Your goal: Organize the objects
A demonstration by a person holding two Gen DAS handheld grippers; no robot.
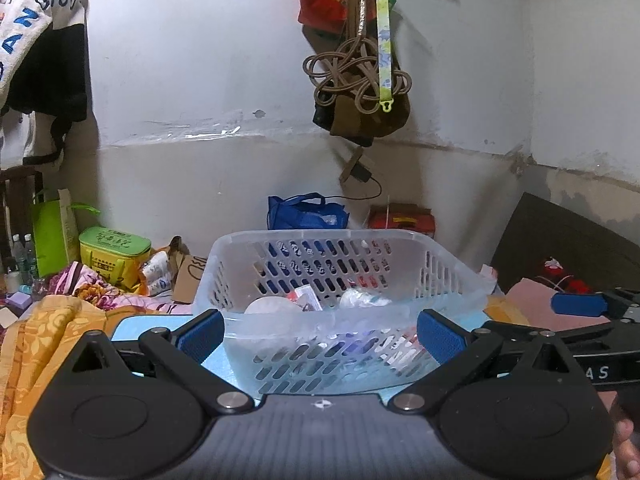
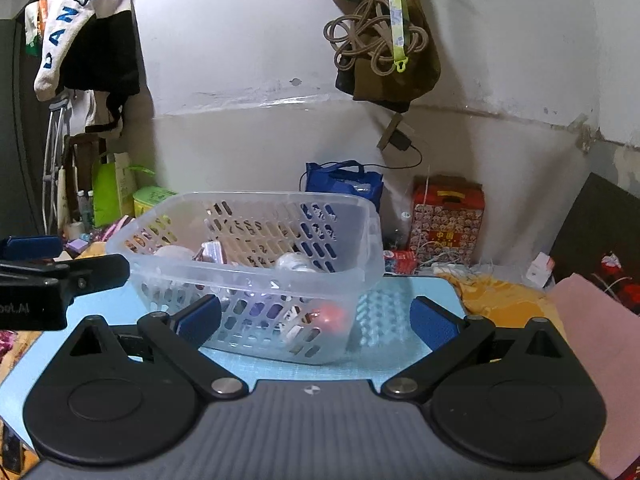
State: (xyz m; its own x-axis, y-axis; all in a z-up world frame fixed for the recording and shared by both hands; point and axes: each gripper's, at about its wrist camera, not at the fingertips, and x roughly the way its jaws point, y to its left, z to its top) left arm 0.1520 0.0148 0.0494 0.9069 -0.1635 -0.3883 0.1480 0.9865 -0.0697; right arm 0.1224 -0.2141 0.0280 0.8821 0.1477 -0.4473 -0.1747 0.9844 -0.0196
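A translucent perforated plastic basket stands on a light blue mat. Inside lie several small items: a white round object, a white wrapped piece, a small pinkish packet and something red low at the front. My left gripper is open and empty, just in front of the basket's near wall. My right gripper is open and empty, before the basket's near right corner. Each gripper shows at the edge of the other's view.
The mat lies on a bed with orange floral bedding and a pink cloth. Behind stand a blue bag, a red box, a green-yellow box and bottles. Bags and cords hang on the wall.
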